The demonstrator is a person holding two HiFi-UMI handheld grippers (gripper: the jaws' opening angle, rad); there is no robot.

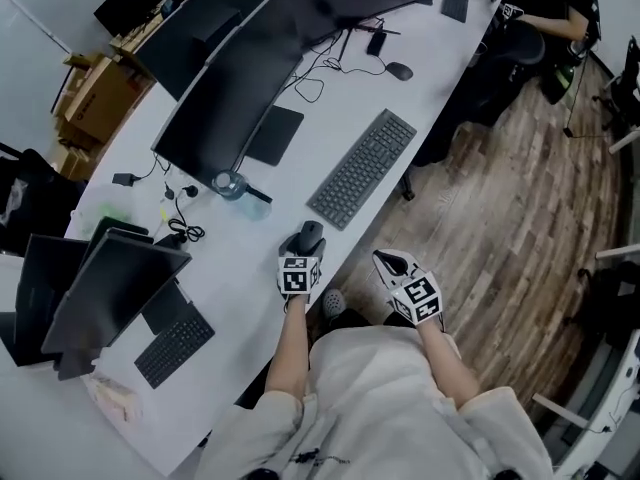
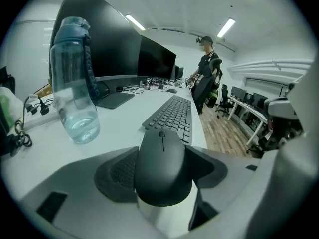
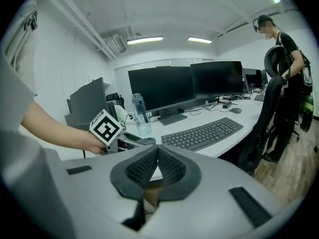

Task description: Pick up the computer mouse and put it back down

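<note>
Mouse [image 2: 163,169] is gripped between the jaws of the left gripper [image 2: 162,158], beside the keyboard [image 2: 172,116] on the desk [image 2: 119,128]. Right gripper [image 3: 157,153] is held fully closed and empty.

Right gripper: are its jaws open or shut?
Shut. The right gripper shows both pads touching, with nothing between them.

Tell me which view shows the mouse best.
The left gripper view: the mouse fills its centre, close up, between the fingers. The head view shows it small, from above, at the desk edge. The right gripper view barely shows it.
</note>
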